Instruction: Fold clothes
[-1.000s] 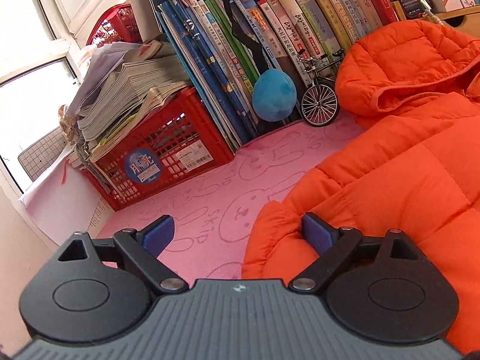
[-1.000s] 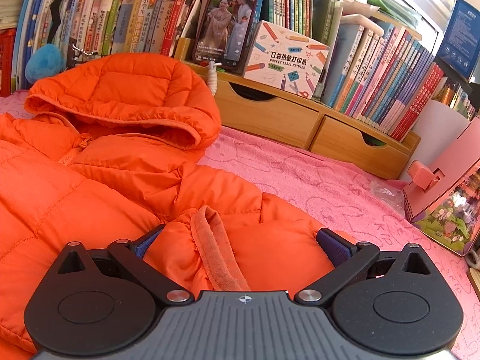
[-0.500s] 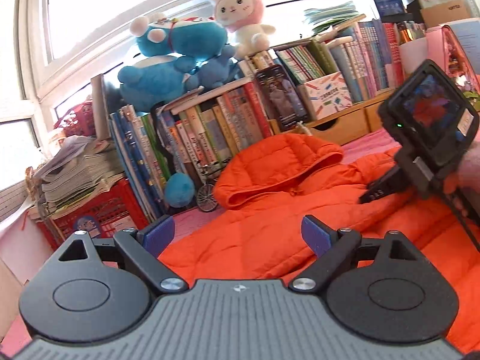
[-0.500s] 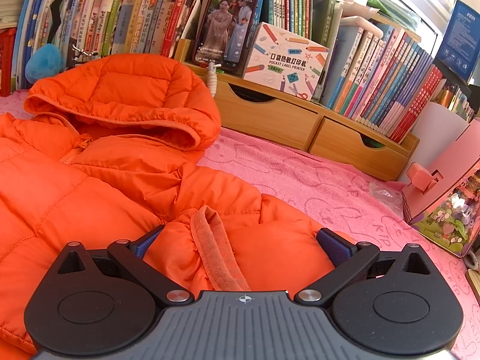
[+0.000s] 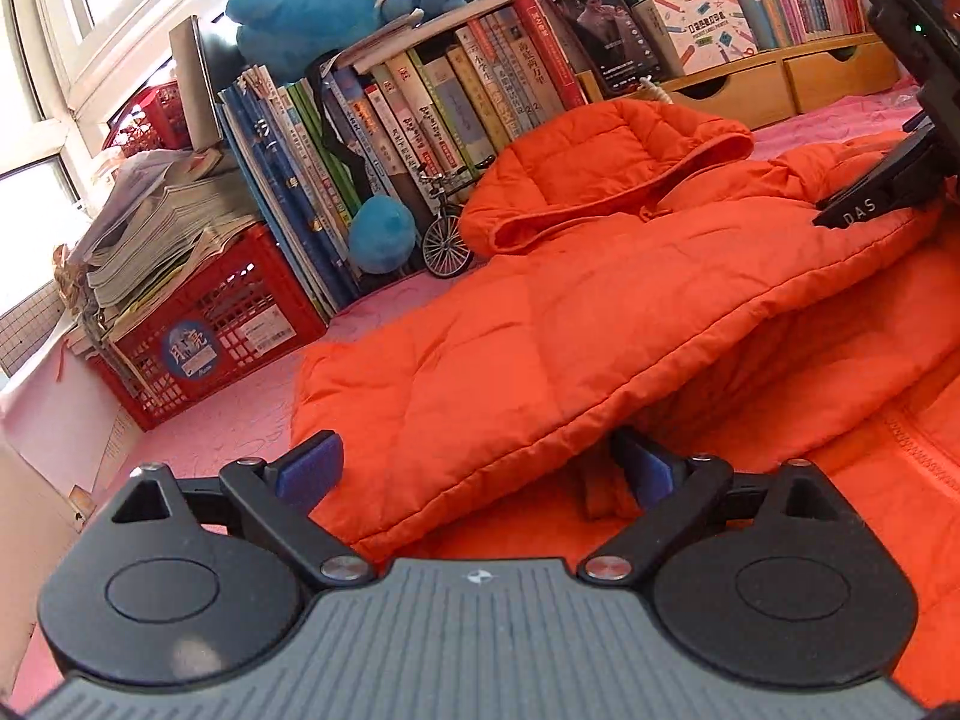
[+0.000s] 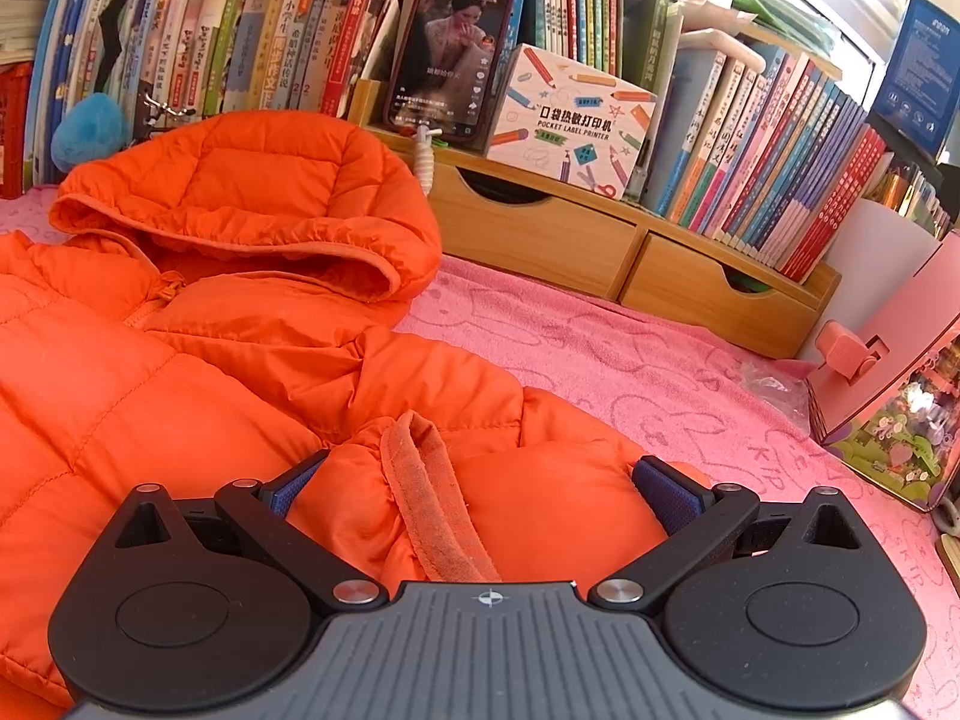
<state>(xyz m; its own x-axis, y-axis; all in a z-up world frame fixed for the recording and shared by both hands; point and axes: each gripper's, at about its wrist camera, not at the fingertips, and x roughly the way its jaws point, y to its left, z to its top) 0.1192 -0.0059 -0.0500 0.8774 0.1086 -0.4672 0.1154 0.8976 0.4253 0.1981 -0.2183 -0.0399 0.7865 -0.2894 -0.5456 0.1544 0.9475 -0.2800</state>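
Just ahead of the left gripper (image 5: 474, 471), whose wide jaws have just been opening, lies the folded sleeve of the orange puffer jacket (image 5: 600, 312), unpinched. The right gripper (image 6: 480, 486) stands wide around a cuff (image 6: 432, 492), not squeezing.

Ahead of the right gripper and a little to its right, a white box (image 6: 567, 120) printed with coloured pencils stands on the wooden drawer shelf (image 6: 600, 243) and reads "POCKET LABEL PRINTER" under a line of Chinese characters. To the far right of the left gripper, the black finger of the other gripper (image 5: 870, 204) carries the letters "DAS" in white. The book spines bear Chinese titles too small to read with certainty, and the round blue sticker on the red crate (image 5: 240, 330), ahead and to the left of the left gripper, shows Chinese characters I cannot make out surely.
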